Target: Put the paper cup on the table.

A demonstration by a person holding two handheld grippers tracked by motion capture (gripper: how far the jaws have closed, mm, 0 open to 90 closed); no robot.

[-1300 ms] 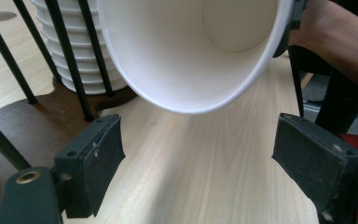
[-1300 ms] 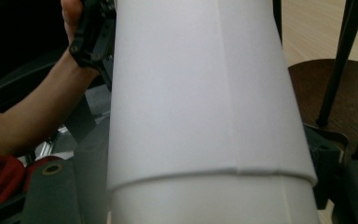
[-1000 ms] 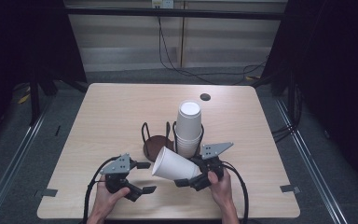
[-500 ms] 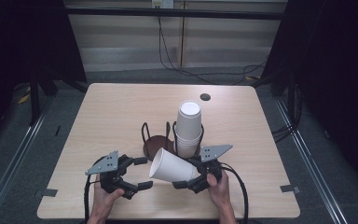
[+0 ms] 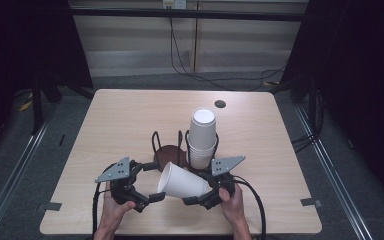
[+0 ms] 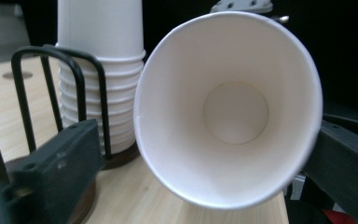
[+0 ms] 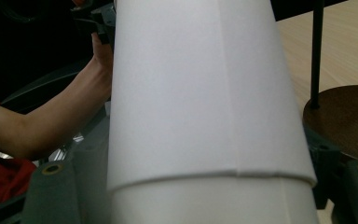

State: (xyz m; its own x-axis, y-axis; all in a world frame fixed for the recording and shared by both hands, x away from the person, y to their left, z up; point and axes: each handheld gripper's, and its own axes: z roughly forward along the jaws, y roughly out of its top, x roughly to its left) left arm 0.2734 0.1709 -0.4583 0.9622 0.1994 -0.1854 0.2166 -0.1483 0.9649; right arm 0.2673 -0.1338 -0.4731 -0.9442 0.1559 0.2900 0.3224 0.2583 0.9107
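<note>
A white paper cup (image 5: 182,182) lies on its side in the air above the table's near edge, mouth toward the left. My right gripper (image 5: 195,187) is shut on its base end; in the right gripper view the cup's wall (image 7: 196,84) runs up between the jaws. My left gripper (image 5: 156,181) faces the mouth. In the left gripper view I look straight into the cup (image 6: 235,112), and the jaws, which have just been opening, stand wide on either side of the rim without pressing it. A stack of white cups (image 5: 202,132) stands upright in a black wire holder.
An empty wire holder with a round brown base (image 5: 169,155) stands left of the stack, just behind the held cup. A small dark round spot (image 5: 220,104) marks the wooden table (image 5: 130,115) farther back. The left forearm (image 7: 51,121) shows beyond the cup.
The left gripper's jaws have spread apart around the cup's mouth. The cup and the right gripper have barely moved.
</note>
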